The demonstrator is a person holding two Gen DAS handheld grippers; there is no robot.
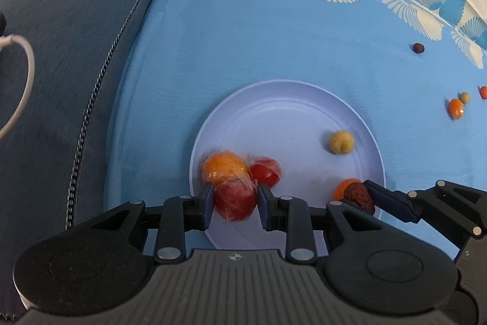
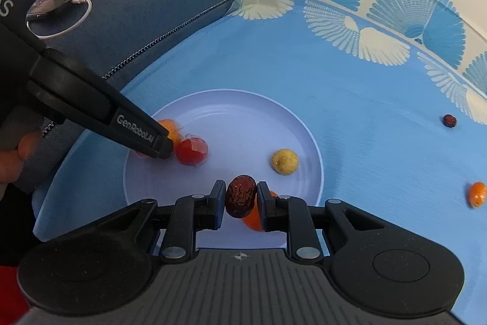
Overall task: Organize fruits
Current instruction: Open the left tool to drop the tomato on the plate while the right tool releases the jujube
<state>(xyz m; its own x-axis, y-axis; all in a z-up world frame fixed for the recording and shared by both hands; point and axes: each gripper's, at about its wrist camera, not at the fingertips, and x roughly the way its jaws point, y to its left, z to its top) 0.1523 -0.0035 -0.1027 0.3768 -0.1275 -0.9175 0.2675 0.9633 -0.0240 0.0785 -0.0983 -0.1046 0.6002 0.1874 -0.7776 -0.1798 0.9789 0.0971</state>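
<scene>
The left gripper (image 1: pixel 234 204) is sitting low in the left wrist frame with a red round fruit wrapped in clear film (image 1: pixel 236 200) between its blue pads, which are pressing on the wrap at both sides; it is hanging over the lower left edge of the pale lavender round plate (image 1: pixel 283 111). Just above it, an orange film-wrapped fruit (image 1: pixel 223 166) and a second red wrapped fruit (image 1: pixel 266 171) are lying on the plate, touching each other. A yellow rough-skinned ball-shaped fruit (image 1: pixel 341 142) is resting at the plate's right side. In the right wrist frame, the right gripper (image 2: pixel 240 201) is clamping a dark brown wrinkled dried date (image 2: pixel 240 195) upright at lower centre, over the plate's near edge, with a small orange fruit (image 2: pixel 254 220) lying behind it. On the blue cloth (image 2: pixel 365 127), at the right of that frame, another dried date (image 2: pixel 449 120) and a small orange kumquat (image 2: pixel 476 194) are lying well apart
</scene>
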